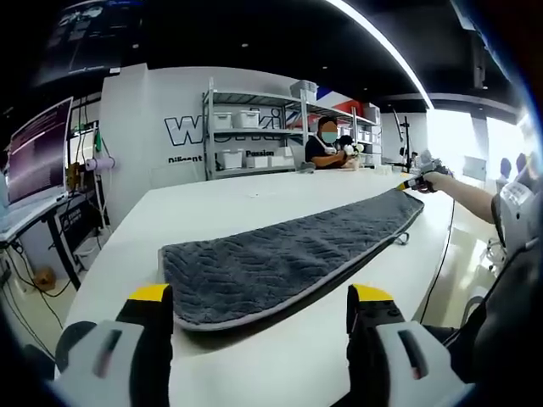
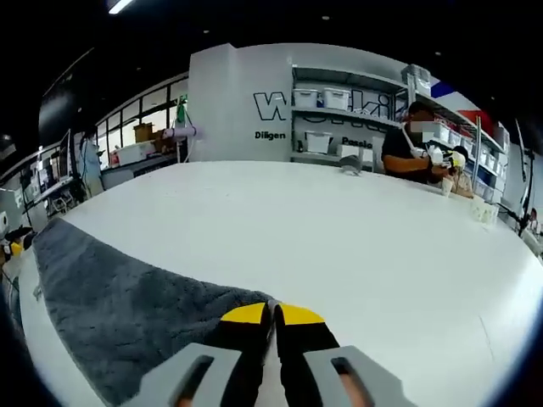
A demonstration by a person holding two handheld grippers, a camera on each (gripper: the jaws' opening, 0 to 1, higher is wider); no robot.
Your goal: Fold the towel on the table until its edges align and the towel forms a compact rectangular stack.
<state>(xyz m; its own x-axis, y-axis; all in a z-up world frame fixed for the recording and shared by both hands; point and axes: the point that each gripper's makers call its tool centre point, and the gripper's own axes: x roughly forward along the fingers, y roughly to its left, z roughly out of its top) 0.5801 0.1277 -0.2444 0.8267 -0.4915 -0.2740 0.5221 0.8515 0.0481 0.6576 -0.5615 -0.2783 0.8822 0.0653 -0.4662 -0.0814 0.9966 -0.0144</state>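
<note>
1. On the white table [image 1: 254, 199], one dark grey towel [image 1: 288, 254] lay stretched long, its near end just beyond the left gripper [image 1: 263, 318], whose jaws stood wide apart and empty.
2. The right gripper [image 2: 271, 318] had its two jaws pressed together on the towel's far corner.
3. The pinched edge itself was hidden between the yellow tips.

Dark grey textured terry towel [image 1: 280, 263] with lighter grey piped edge lies flat as a long narrow strip on white desk [image 2: 322, 246], one corner under closed tool.
</note>
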